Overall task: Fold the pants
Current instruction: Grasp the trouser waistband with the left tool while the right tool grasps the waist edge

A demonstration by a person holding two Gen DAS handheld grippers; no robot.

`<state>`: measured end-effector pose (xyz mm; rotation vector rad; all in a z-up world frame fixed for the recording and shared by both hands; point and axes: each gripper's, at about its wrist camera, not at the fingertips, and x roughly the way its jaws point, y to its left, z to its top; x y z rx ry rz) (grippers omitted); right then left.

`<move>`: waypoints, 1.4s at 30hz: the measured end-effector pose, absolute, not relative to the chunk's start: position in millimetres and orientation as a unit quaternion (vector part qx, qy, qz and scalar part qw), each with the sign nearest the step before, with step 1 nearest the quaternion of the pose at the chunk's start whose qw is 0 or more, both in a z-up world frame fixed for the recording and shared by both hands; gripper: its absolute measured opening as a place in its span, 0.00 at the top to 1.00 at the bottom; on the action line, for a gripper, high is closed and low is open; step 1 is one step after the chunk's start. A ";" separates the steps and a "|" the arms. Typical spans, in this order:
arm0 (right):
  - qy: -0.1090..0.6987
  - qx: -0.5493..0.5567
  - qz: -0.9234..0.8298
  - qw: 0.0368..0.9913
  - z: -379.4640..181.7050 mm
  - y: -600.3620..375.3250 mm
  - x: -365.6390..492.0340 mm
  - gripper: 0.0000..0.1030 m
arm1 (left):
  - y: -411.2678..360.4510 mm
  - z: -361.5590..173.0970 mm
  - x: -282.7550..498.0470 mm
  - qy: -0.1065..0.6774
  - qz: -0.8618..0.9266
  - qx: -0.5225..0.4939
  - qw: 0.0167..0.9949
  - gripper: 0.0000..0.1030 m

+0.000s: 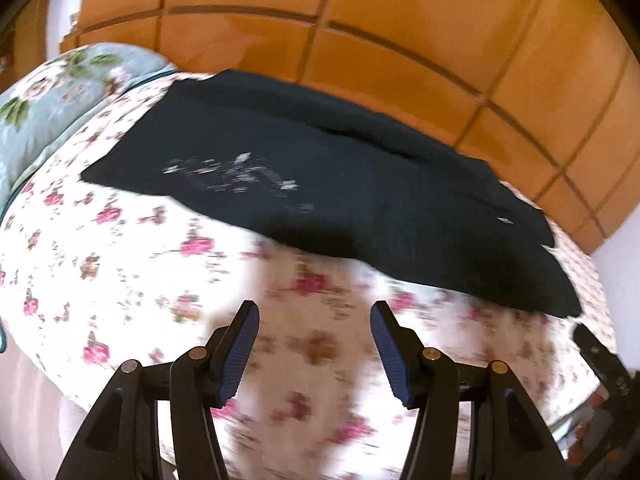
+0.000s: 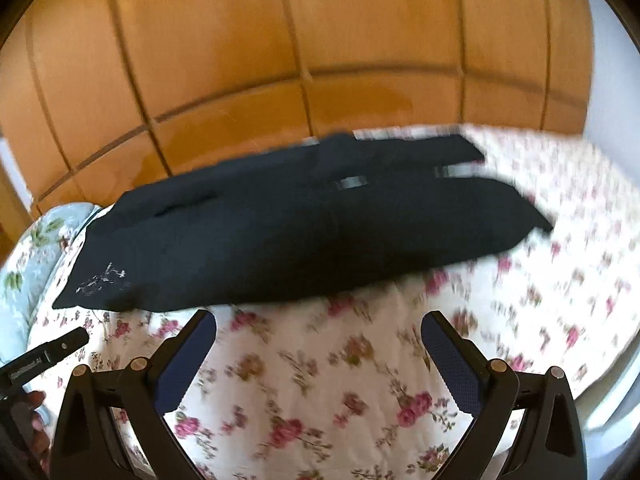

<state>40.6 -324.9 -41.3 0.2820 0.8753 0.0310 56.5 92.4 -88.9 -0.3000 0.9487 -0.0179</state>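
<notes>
Dark navy pants point(image 1: 320, 184) lie flat along the far side of a bed, with a pale print near their left end; they also show in the right wrist view point(image 2: 288, 224). My left gripper point(image 1: 314, 312) is open and empty above the floral bedspread point(image 1: 120, 264), a little short of the pants' near edge. My right gripper point(image 2: 320, 320) is open wide and empty, also just short of the near edge. The views are blurred by motion.
A pale blue floral pillow point(image 1: 52, 92) lies at the bed's left end. An orange wooden wardrobe point(image 2: 304, 40) stands right behind the bed. The other gripper shows at the right edge of the left wrist view point(image 1: 600, 360) and at the left edge of the right wrist view point(image 2: 48, 352).
</notes>
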 end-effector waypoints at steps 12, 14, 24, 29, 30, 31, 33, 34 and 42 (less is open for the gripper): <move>0.393 0.392 -0.027 0.831 -107.3 -461.9 67.0 0.18 | 202.2 -119.1 95.4 0.405 0.083 -0.246 0.877 0.44; 0.388 0.417 -0.033 0.821 -117.2 -473.1 71.7 0.22 | 214.3 -124.8 103.1 0.401 0.080 -0.268 0.873 0.44; 0.344 0.441 -0.037 0.828 -128.8 -494.3 101.5 0.40 | 234.4 -141.6 135.0 0.352 0.056 -0.306 0.883 0.44; 0.336 0.425 -0.039 0.840 -137.2 -499.5 110.9 0.63 | 248.7 -149.2 144.4 0.337 0.050 -0.342 0.876 0.43; 0.331 0.427 -0.037 0.841 -139.5 -501.5 111.7 0.64 | 250.6 -150.5 147.7 0.335 0.051 -0.347 0.875 0.43; 0.328 0.429 -0.037 0.841 -141.8 -503.3 112.0 0.69 | 250.5 -150.9 149.6 0.333 0.051 -0.348 0.875 0.43; 0.326 0.431 -0.044 0.840 -145.5 -506.1 112.0 0.78 | 250.6 -152.0 155.2 0.330 0.056 -0.348 0.876 0.43; 0.324 0.431 -0.042 0.841 -146.0 -506.9 112.5 0.79 | 250.3 -152.0 157.3 0.330 0.059 -0.347 0.876 0.43; 0.323 0.420 -0.046 0.847 -147.2 -506.1 114.4 0.89 | 254.0 -154.7 158.9 0.345 0.098 -0.341 0.869 0.80</move>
